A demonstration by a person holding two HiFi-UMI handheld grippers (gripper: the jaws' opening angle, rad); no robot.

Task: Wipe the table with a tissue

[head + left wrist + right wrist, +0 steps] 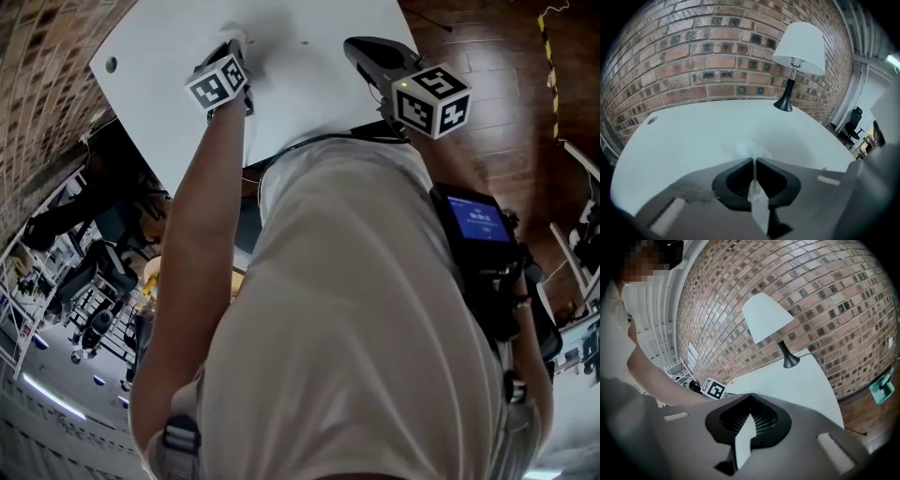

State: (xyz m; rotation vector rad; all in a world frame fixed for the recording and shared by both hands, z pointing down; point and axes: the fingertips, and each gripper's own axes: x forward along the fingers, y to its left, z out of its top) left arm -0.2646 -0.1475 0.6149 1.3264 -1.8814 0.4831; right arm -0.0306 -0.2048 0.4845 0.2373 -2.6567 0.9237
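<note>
The white table (pixel 309 84) fills the top of the head view. My left gripper (pixel 234 45) points down at its far left part, shut on a white tissue (pixel 751 150). The tissue bunches out past the jaw tips and lies against the table top (pixel 693 136). My right gripper (pixel 361 49) hangs over the table's right part, jaws closed together with nothing between them (pixel 751 394). In the right gripper view the left gripper's marker cube (pixel 712 389) shows over the table (pixel 797 380), with the person's forearm running to it.
A lamp with a white shade (pixel 799 47) and black foot stands at the table's far end by the brick wall, also in the right gripper view as the lamp (pixel 766 317). A small round hole (pixel 652 120) is near the table's left corner. Wooden floor (pixel 497 56) lies to the right.
</note>
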